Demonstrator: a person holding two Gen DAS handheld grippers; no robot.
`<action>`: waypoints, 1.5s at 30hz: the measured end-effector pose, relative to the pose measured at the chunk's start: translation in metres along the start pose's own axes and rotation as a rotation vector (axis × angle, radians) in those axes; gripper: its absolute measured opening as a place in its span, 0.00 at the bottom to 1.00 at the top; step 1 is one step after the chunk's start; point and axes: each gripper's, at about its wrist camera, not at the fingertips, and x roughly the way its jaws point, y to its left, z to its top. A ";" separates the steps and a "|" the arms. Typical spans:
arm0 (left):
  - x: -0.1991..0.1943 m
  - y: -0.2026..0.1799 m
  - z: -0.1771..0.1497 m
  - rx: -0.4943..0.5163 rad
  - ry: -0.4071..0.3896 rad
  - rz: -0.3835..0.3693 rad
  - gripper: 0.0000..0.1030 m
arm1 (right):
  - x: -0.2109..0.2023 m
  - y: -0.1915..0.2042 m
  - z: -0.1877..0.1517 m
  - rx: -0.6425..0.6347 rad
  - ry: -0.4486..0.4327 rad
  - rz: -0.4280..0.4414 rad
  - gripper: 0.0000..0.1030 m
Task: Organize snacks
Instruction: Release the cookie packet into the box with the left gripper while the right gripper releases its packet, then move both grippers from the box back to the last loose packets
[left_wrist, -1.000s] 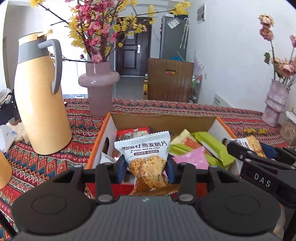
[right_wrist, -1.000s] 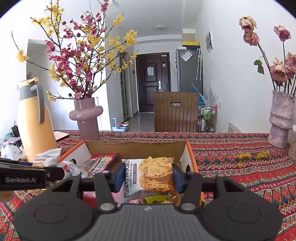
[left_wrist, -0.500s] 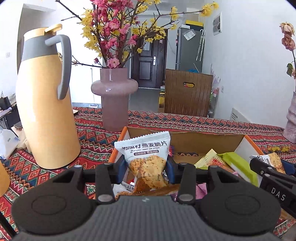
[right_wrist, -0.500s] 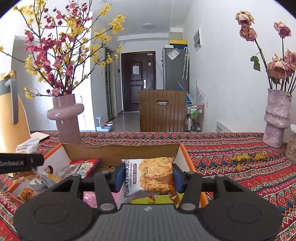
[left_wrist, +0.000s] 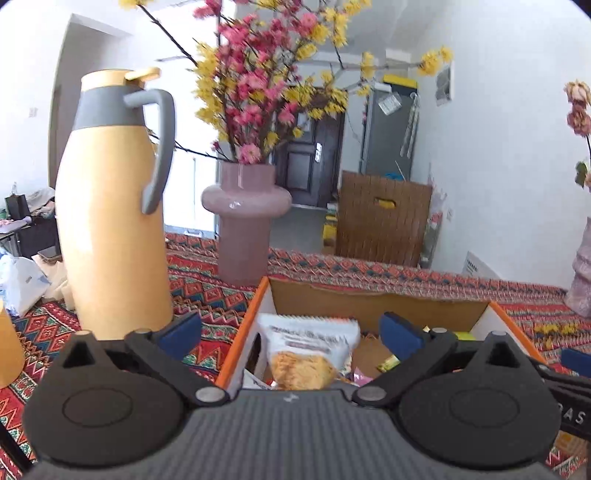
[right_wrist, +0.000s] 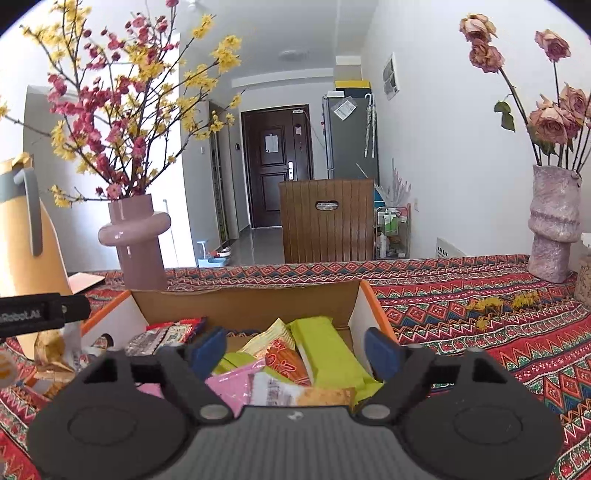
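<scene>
Left tongs (left_wrist: 290, 334): opening wide, white crisp packet (left_wrist: 306, 350) released into box (left_wrist: 369, 304).
Right tongs (right_wrist: 295, 349): opening too, second crisp packet (right_wrist: 303, 393) dropped onto the pile.

We are finding the cardboard box (right_wrist: 247, 302) open at the top, so both of us are reaching it freely from above and from the near side. Snack packets (right_wrist: 325, 354) are crowding its floor on the right, while the left end is keeping some bare bottom (left_wrist: 365, 350). The yellow jug (left_wrist: 110, 221) and the pink vase (left_wrist: 243, 229) are standing close by the box's left and far-left sides, blocking passage there. The patterned tablecloth (right_wrist: 480, 332) to the right is lying mostly bare.
</scene>
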 end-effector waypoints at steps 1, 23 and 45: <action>0.000 0.001 0.000 -0.001 0.000 0.002 1.00 | -0.002 -0.001 0.000 0.006 -0.003 0.002 0.95; -0.014 -0.001 0.008 -0.017 0.040 0.002 1.00 | -0.023 0.004 0.008 -0.015 -0.028 0.016 1.00; -0.077 0.030 -0.026 0.136 0.097 -0.012 1.00 | -0.074 0.016 -0.033 -0.093 0.142 0.032 1.00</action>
